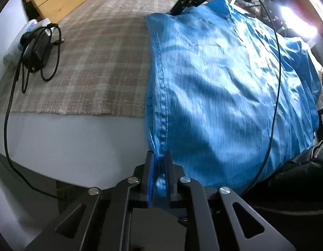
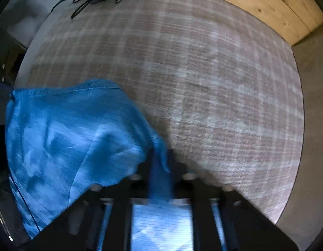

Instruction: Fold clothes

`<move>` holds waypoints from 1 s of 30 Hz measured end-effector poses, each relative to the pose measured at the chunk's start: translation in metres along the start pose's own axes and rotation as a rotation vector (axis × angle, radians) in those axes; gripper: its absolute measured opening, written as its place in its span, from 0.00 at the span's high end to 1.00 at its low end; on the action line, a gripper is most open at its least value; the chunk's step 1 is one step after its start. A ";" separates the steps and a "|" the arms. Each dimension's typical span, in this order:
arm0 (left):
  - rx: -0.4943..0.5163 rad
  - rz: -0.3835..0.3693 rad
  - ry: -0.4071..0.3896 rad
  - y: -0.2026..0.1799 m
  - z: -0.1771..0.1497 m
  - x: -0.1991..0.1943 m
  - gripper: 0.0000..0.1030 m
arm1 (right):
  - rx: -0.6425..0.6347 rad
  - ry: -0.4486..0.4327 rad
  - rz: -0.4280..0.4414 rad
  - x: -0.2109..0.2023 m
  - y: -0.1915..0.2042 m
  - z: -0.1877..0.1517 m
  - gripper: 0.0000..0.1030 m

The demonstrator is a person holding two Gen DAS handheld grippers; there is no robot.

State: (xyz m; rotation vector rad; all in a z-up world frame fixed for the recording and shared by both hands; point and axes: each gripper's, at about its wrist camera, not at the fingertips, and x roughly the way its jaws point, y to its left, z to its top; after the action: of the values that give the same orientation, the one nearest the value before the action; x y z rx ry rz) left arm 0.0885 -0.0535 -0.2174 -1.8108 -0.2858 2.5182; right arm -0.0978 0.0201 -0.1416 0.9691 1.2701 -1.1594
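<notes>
Clamped in the left gripper (image 1: 159,167) is the seamed edge of a blue garment (image 1: 224,79); the right gripper (image 2: 161,163) pinches another edge, jaws nearly closed. Cloth is lifted above the plaid blanket (image 2: 203,73) — seemingly mid-fold. Next, both held edges need carrying over together — level.

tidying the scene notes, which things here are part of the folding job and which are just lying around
Part of the job:
- blue garment, pinched along one edge
- left gripper, shut on its seam
- right gripper, shut on another part
- plaid blanket, the surface under it

Just lying about:
- black power adapter with its coiled cable
- wooden board at the blanket's far edge
</notes>
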 end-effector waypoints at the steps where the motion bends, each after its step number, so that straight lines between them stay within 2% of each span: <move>1: -0.006 0.003 -0.006 0.000 -0.001 -0.002 0.98 | -0.006 -0.003 -0.017 -0.001 0.003 -0.001 0.98; 6: -0.048 0.021 -0.053 -0.008 -0.012 -0.016 0.98 | -0.005 -0.087 -0.079 -0.033 0.017 -0.014 0.98; 10: -0.041 0.061 -0.103 -0.035 -0.021 -0.039 0.98 | -0.001 -0.127 -0.126 -0.064 0.028 -0.045 0.98; 15: 0.001 0.080 -0.153 -0.085 -0.024 -0.065 0.99 | 0.003 -0.173 -0.187 -0.104 0.042 -0.086 0.99; 19: 0.035 0.049 -0.170 -0.141 -0.031 -0.070 0.98 | 0.010 -0.204 -0.232 -0.132 0.053 -0.121 0.99; 24: 0.055 -0.037 -0.139 -0.203 -0.047 -0.039 0.98 | 0.046 -0.162 -0.249 -0.123 0.070 -0.182 0.99; 26: 0.060 -0.035 -0.132 -0.224 -0.053 -0.020 0.91 | 0.074 -0.128 -0.249 -0.107 0.073 -0.204 0.99; 28: 0.019 -0.042 -0.119 -0.228 -0.059 -0.010 0.90 | 0.116 -0.079 -0.264 -0.083 0.072 -0.219 0.99; 30: -0.019 -0.034 -0.121 -0.225 -0.071 -0.016 0.90 | 0.145 0.018 -0.296 -0.054 0.071 -0.228 0.99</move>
State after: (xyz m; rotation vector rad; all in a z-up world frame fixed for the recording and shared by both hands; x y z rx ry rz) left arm 0.1409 0.1754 -0.1875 -1.6481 -0.3423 2.6147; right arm -0.0683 0.2617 -0.1134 0.9182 1.3910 -1.4911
